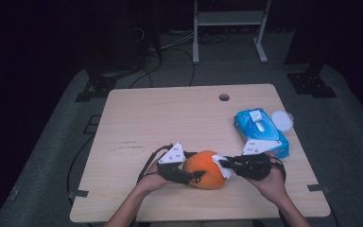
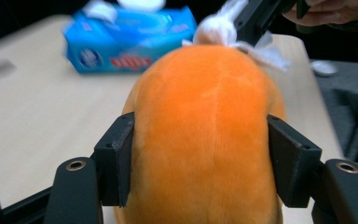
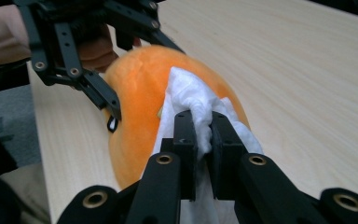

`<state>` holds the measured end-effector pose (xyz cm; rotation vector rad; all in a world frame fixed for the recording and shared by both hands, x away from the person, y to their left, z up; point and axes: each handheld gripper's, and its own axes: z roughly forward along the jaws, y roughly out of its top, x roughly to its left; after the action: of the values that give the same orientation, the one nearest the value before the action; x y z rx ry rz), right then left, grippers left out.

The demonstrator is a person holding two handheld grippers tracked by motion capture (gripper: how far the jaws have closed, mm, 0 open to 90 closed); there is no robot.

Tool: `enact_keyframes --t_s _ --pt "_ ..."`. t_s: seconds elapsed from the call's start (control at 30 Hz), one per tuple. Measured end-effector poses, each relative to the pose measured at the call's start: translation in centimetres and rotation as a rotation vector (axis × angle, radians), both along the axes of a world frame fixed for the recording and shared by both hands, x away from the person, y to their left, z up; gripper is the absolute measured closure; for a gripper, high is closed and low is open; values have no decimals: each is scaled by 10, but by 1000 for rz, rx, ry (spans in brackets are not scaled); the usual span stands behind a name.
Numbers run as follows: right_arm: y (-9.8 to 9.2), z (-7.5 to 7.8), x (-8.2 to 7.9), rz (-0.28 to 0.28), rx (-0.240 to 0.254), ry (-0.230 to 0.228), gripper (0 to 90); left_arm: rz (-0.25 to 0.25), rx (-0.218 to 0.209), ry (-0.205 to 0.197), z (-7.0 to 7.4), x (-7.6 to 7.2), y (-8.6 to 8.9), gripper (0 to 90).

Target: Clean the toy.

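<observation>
Both grippers worked on one round orange plush toy (image 1: 207, 169) that lay near the front edge of the single light wooden table (image 1: 170, 118), between the person's two hands. Left gripper (image 2: 200, 158) had its two black jaws pressed against the toy's sides, clamping it. Right gripper (image 3: 204, 135) had its jaws squeezed together on one crumpled white wipe (image 3: 191, 100), which rested against the toy's fuzzy surface on the side away from the left gripper. One blue pack of wet wipes (image 1: 261, 132) lay on the table's right side, near the right gripper, with one round white lid (image 1: 281, 119) just beside it.
</observation>
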<state>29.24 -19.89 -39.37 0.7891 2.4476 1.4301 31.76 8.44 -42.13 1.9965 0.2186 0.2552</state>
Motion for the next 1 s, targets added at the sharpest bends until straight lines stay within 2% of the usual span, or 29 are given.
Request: enact_keyframes --t_s 0.03,0.07,0.1,0.13,0.17,0.3,0.37,0.43,0.5,0.8,0.9,1.0 --pt "0 0 1 -1 5 5 819 -5 10 -4 0 1 1 336" --pt "-1 -2 3 2 3 13 819 -6 20 11 -3 2 1 313" --pt "0 -5 4 4 -3 21 819 -3 24 48 -6 3 1 265" --pt "0 -8 5 5 -6 30 819 -3 10 95 -9 6 3 209" --pt "0 -10 6 9 -4 40 819 -3 1 122 -10 7 5 176" --pt "3 -10 3 24 9 50 818 9 -15 183 -9 9 6 133" --pt "8 -9 -1 46 11 45 818 9 7 169 -10 8 5 130" --pt "12 -8 -3 49 -14 23 817 7 5 161 -12 7 6 144" --pt "11 -7 -2 47 -15 17 817 10 9 153 -13 7 7 163" --pt "-9 -16 5 -7 -37 53 817 26 7 174 -16 9 12 165" --pt "-6 -12 3 -3 -32 42 817 28 27 159 -14 6 8 164" --pt "0 -4 0 19 -1 21 817 29 34 144 -12 3 4 164"
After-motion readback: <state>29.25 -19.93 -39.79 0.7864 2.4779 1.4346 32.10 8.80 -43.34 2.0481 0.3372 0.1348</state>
